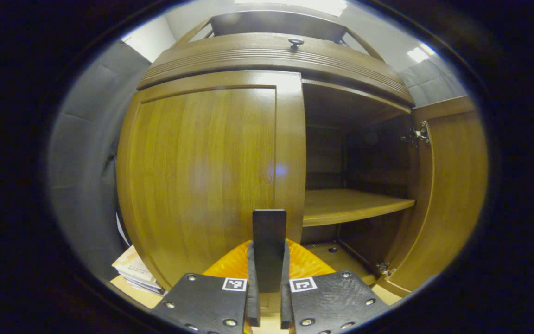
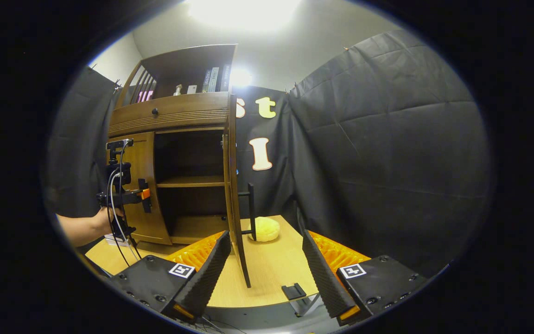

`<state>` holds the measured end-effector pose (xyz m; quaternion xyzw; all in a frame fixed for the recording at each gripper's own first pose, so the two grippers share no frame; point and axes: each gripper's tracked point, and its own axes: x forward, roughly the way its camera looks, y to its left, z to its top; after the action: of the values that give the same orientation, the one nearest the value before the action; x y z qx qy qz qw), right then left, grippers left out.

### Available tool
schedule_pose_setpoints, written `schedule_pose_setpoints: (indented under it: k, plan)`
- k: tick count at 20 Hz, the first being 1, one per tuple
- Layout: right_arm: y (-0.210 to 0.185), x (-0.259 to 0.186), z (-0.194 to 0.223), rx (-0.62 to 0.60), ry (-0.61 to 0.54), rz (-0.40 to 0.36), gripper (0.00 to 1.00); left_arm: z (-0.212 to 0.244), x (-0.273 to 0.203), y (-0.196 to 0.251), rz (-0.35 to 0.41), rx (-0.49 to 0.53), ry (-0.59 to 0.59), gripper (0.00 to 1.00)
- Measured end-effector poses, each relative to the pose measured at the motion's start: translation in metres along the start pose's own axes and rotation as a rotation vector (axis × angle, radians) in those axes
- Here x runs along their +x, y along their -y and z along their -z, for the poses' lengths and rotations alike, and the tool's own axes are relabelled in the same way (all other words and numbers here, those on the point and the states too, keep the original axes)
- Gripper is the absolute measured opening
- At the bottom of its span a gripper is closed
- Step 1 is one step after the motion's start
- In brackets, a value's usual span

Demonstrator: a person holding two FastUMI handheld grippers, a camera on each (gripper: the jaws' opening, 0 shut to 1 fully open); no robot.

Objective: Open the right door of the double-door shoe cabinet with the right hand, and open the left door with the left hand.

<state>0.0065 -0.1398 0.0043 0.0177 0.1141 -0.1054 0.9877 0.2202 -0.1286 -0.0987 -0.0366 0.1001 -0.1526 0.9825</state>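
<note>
The wooden shoe cabinet (image 1: pixel 267 55) stands close in the left gripper view. Its left door (image 1: pixel 202 176) lies closed against the frame. The door's black bar handle (image 1: pixel 269 227) stands upright between my left gripper's fingers, and the left gripper (image 1: pixel 269 248) is shut on it. The right door (image 1: pixel 452 185) is swung wide open, baring a shelf (image 1: pixel 350 204). In the right gripper view the right door (image 2: pixel 233 185) shows edge-on with its black handle (image 2: pixel 251 208). My right gripper (image 2: pixel 267 273) is open and holds nothing, back from that door. A hand holds the left gripper (image 2: pixel 123 195) at the left door.
A yellow round thing (image 2: pixel 266 228) lies on the wooden table (image 2: pixel 271 264) beside the open door. A small black bracket (image 2: pixel 293 291) sits near the table's front edge. A stack of books (image 1: pixel 132 273) lies left of the cabinet. Black cloth walls close in on the right.
</note>
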Motion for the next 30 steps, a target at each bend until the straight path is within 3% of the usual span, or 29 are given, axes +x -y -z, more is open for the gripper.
schedule_pose_setpoints:
  k: [13, 16, 20, 21, 26, 30]
  plan:
    - [-0.034, 0.016, -0.003, 0.020, 0.016, -0.113, 0.97, -0.025, -0.025, 0.001, 0.043, 0.013, -0.013, 0.17]
    - [-0.044, 0.020, -0.009, 0.016, 0.035, -0.130, 0.96, -0.031, -0.032, -0.003, 0.020, -0.003, -0.002, 0.20]
    - [-0.060, 0.025, -0.017, 0.001, 0.061, -0.162, 0.97, -0.037, -0.037, -0.006, 0.000, 0.001, 0.004, 0.17]
    - [-0.062, 0.026, -0.018, -0.001, 0.063, -0.169, 0.97, -0.040, -0.036, -0.006, 0.004, -0.005, 0.001, 0.20]
    - [-0.082, 0.034, -0.016, 0.013, 0.061, -0.202, 0.98, -0.042, -0.041, -0.010, -0.016, -0.044, -0.003, 0.18]
    - [-0.101, 0.041, -0.014, 0.006, 0.054, -0.245, 0.96, -0.047, -0.040, -0.011, -0.004, -0.017, -0.003, 0.15]
